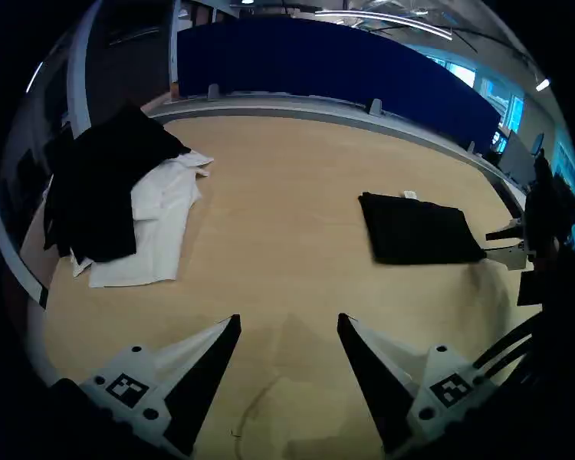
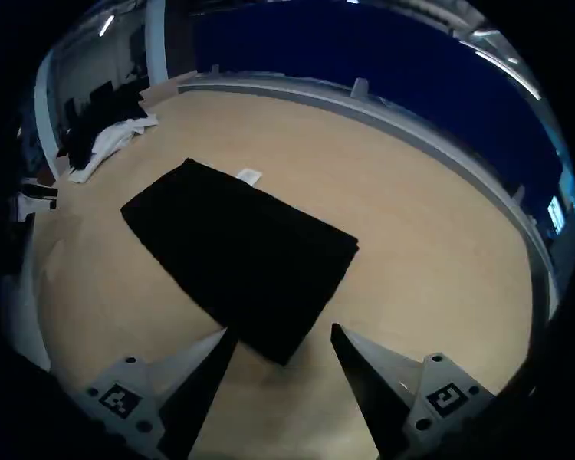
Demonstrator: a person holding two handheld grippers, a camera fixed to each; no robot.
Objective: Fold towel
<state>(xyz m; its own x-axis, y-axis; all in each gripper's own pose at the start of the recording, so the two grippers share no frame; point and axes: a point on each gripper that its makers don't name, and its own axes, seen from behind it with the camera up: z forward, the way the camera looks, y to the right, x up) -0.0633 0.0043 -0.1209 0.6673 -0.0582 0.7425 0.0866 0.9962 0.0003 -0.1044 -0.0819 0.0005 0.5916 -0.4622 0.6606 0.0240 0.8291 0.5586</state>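
right gripper view had the right gripper [image 2: 282, 328] apart and empty at the near corner of the black towel [image 2: 238, 257] lying flat on the table [image 2: 425, 230], probably lined up for another fold; left gripper [image 1: 288, 315] also apart over bare table

Black towel [image 2: 238, 257] lying flat, folded into rectangle, sitting diagonal w/ near corner just ahead of & reaching between right gripper [image 2: 282, 330] fingers; lying well ahead & right of left gripper [image 1: 288, 315] fingers.
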